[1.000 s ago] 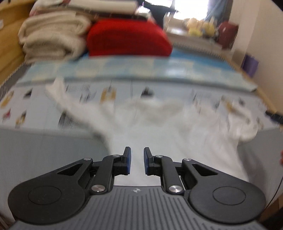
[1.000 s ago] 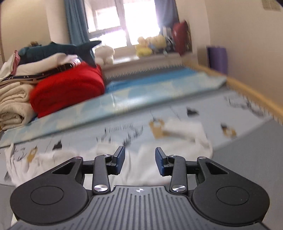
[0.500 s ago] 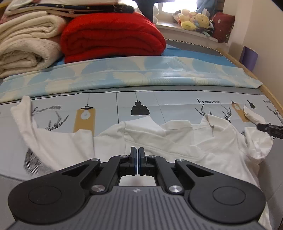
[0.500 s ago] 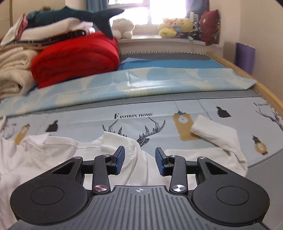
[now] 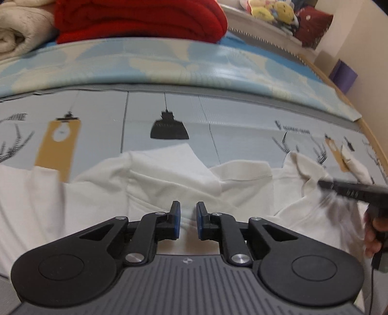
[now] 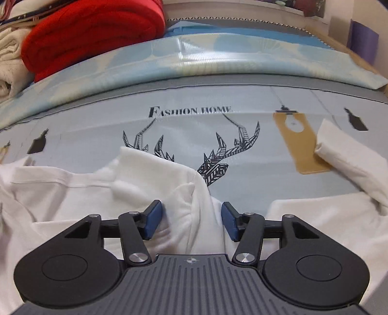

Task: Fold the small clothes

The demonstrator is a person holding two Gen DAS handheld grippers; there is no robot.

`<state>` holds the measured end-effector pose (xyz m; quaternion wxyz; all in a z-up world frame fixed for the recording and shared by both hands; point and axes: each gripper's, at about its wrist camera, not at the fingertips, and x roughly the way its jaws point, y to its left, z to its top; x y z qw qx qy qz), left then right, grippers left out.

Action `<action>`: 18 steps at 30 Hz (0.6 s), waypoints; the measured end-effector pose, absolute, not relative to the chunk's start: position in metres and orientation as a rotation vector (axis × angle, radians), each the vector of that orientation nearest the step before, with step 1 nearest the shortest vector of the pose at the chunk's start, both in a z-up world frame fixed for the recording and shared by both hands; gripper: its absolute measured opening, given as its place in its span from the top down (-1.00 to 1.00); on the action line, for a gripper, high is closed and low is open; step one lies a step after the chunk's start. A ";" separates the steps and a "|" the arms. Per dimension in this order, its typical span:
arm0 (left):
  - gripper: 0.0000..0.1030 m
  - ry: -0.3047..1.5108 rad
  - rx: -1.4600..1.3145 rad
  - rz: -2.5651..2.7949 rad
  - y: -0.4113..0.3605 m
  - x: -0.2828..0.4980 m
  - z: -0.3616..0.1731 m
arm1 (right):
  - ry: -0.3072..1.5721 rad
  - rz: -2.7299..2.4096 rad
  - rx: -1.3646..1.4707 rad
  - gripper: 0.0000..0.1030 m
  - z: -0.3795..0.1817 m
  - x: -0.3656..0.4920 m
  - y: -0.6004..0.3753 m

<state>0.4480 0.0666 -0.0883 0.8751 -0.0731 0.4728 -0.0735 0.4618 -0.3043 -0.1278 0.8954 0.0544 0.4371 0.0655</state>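
A small white shirt [image 5: 150,177] lies spread and rumpled on the grey printed mat [image 5: 242,121]. My left gripper [image 5: 188,223] hovers low over its middle. Its jaws stand a narrow gap apart and are opening, with no cloth pinched between them. In the right wrist view the shirt [image 6: 72,193] has a raised fold near the collar. My right gripper [image 6: 191,223] straddles that fold. Its jaws are wide and opening, and the pads stay clear of the cloth. One sleeve [image 6: 349,155] lies folded out to the right. The right gripper's black finger [image 5: 339,187] shows blurred in the left wrist view, with a hand behind it.
A red folded blanket [image 5: 135,19] and cream blankets [image 5: 19,29] are stacked at the back. A blue leaf-pattern mat [image 5: 169,60] runs in front of them. Plush toys [image 5: 274,9] sit on the far ledge. A purple bin [image 5: 344,75] stands past the wooden edge at right.
Both grippers have come down and closer to the shirt. The left jaws shut and then parted a little. The right jaws have spread wider around the fold.
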 end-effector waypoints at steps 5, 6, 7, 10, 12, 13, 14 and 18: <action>0.90 0.960 -0.148 -0.075 0.079 0.470 -0.116 | 0.818 0.090 0.140 0.72 -0.129 0.479 -0.310; 0.92 0.945 -0.164 -0.075 0.082 0.472 -0.117 | 0.811 0.071 0.146 0.73 -0.131 0.482 -0.311; 0.92 0.935 -0.165 -0.071 0.083 0.475 -0.118 | 0.806 0.065 0.146 0.73 -0.134 0.485 -0.310; 0.93 0.922 -0.153 -0.042 0.082 0.479 -0.115 | 0.793 0.077 0.104 0.66 -0.136 0.489 -0.303; 0.93 0.928 -0.163 -0.043 0.083 0.481 -0.114 | 0.818 0.093 0.147 0.63 -0.129 0.492 -0.311; 0.92 0.933 -0.169 -0.046 0.083 0.481 -0.113 | 0.817 0.107 0.174 0.54 -0.122 0.493 -0.320; 0.92 0.942 -0.183 -0.048 0.085 0.483 -0.112 | 0.795 0.111 0.178 0.48 -0.114 0.492 -0.328; 0.92 0.968 -0.250 -0.061 0.096 0.488 -0.114 | 0.651 -0.013 0.022 -0.14 -0.085 0.474 -0.364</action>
